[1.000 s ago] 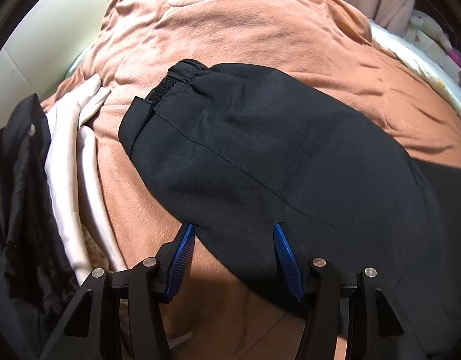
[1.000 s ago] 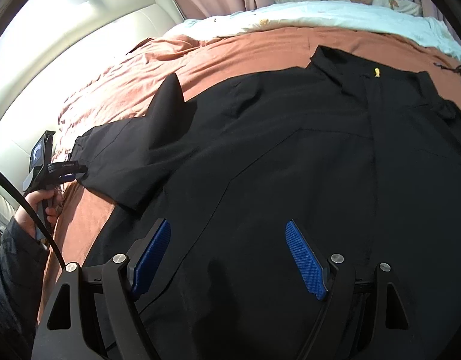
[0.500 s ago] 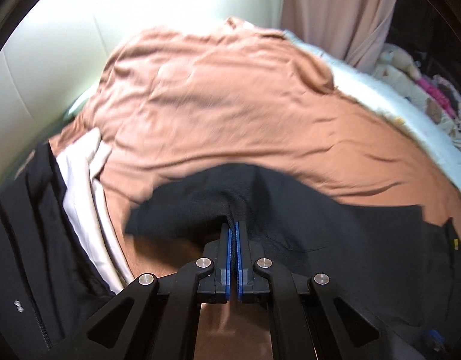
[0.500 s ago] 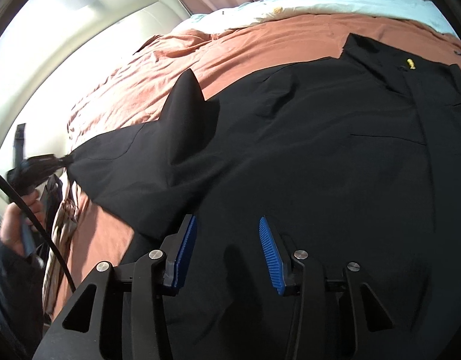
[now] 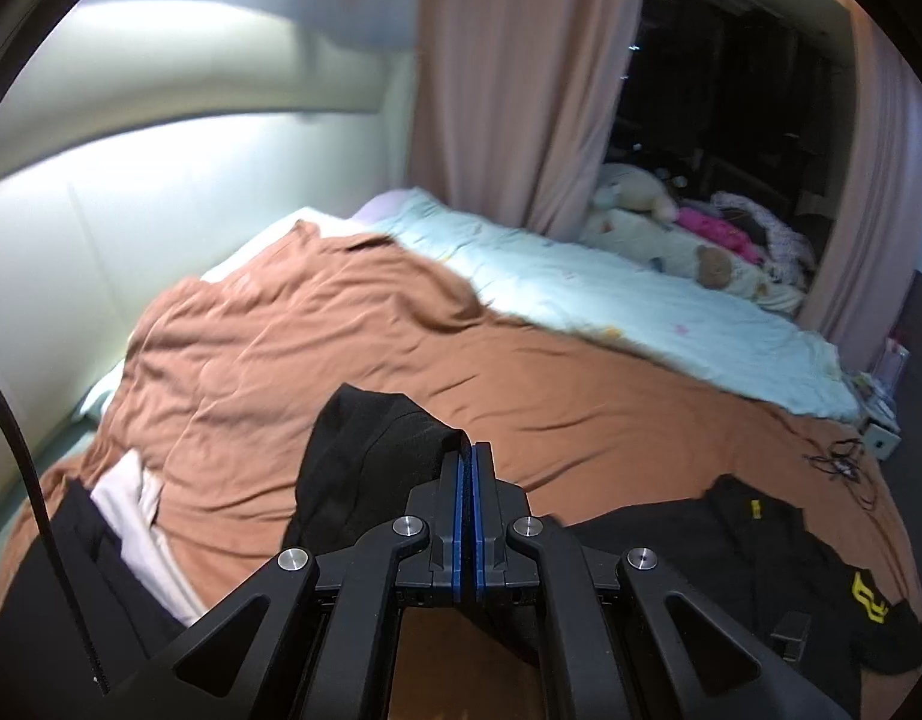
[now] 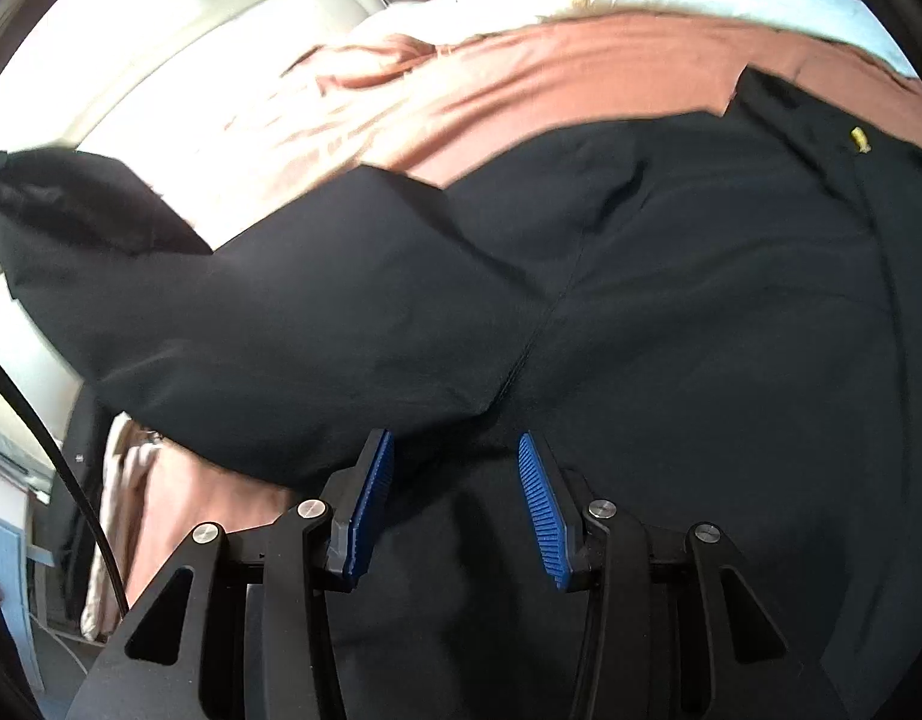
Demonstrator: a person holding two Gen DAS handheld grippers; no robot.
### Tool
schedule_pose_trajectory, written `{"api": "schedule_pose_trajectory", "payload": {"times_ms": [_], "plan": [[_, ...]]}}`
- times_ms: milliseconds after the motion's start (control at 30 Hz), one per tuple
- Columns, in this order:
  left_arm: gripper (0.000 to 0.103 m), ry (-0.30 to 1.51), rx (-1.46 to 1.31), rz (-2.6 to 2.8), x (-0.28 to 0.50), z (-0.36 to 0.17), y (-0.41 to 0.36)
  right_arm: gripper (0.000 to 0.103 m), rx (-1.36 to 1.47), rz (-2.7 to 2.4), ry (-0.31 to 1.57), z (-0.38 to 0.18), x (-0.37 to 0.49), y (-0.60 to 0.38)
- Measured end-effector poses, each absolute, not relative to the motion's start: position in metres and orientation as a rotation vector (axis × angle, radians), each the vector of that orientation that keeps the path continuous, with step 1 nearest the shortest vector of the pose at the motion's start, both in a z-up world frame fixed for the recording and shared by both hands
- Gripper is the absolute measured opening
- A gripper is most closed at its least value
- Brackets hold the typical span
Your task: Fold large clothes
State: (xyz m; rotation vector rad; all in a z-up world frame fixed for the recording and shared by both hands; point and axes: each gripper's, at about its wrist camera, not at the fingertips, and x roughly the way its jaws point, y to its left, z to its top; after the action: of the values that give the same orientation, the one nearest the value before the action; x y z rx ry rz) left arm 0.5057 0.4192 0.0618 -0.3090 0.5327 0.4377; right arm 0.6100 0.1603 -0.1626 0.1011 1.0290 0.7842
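A large black garment with a small yellow tag lies spread on the brown blanket. My left gripper is shut on the end of its sleeve and holds it high above the bed, the cloth draping down to the left of the fingers. In the right wrist view the raised sleeve stretches up and to the left. My right gripper hovers low over the garment near the armpit seam. Its jaws stand partly apart, and the blue pads press on nothing that I can see.
A pale blue quilt covers the far side of the bed, with plush toys and pink curtains behind. Cream cloth and dark clothes are piled at the left edge, below the padded headboard. A black cable hangs at left.
My left gripper closed on the sleeve end and rose steeply, pulling the sleeve off the blanket. My right gripper narrowed its jaws and slid along the garment towards the sleeve.
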Motion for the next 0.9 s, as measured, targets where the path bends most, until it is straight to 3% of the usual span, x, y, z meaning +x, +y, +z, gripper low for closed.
{"api": "schedule_pose_trajectory", "payload": {"times_ms": [33,100,133,167,500,900], "plan": [[0.002,0.526,-0.3,0.416,0.508,0.069,0.409,0.042,0.111,0.8,1.023,-0.159,0.608,0.154],[0.002,0.516,-0.277,0.369,0.516,0.083,0.387,0.057,0.122,0.814,1.015,-0.152,0.603,0.143],[0.002,0.512,-0.269,0.352,0.518,0.086,0.377,0.073,0.127,0.81,0.998,-0.146,0.601,0.134],[0.002,0.507,-0.253,0.335,0.518,0.089,0.366,0.079,0.132,0.803,0.968,-0.141,0.597,0.124],[0.002,0.518,-0.131,0.146,0.545,0.112,0.259,0.079,0.221,0.712,0.907,-0.124,0.586,0.028],[0.002,0.582,-0.049,-0.065,0.596,0.091,0.148,0.079,0.318,0.523,0.84,-0.137,0.564,-0.071]]}}
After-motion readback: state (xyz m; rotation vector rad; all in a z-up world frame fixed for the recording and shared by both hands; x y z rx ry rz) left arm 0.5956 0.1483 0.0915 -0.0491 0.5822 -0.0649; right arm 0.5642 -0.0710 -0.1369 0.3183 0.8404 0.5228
